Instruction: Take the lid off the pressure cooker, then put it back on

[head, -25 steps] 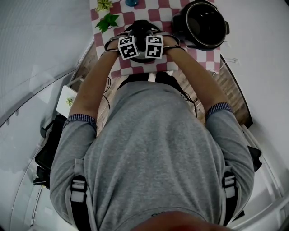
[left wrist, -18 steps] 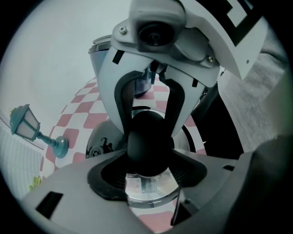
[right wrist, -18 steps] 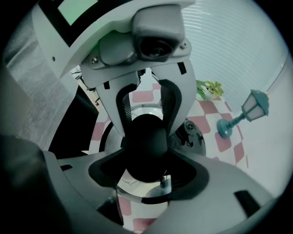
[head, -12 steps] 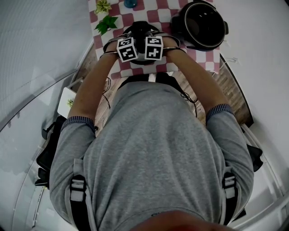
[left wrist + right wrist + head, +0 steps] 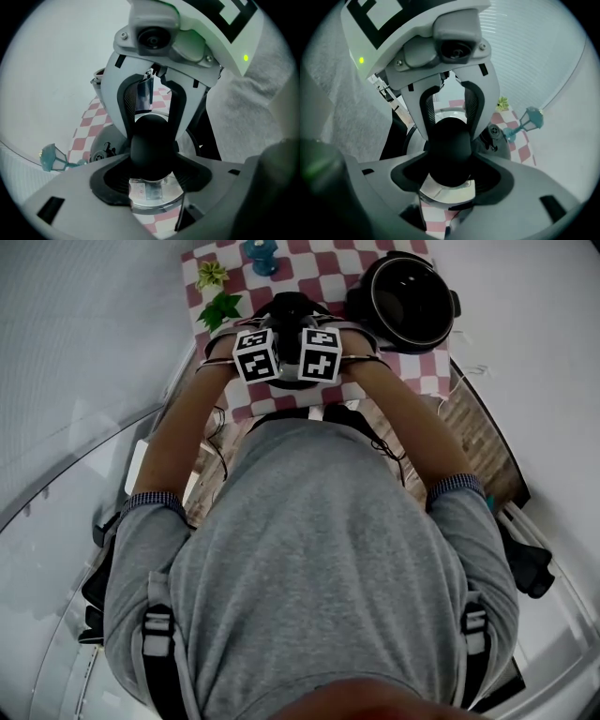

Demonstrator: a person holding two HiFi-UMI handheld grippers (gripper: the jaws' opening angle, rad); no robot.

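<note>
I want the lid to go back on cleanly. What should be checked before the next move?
1. Grip of the left gripper on the lid knob: ok, shut on it.
2. Grip of the right gripper on the same knob: ok, shut on it.
3. Mouth of the pressure cooker open, nothing across it: ok.
4. The lid centred over the cooker: not ok; in the head view it is off to the cooker's left.
5. Lid level: cannot tell.
</note>
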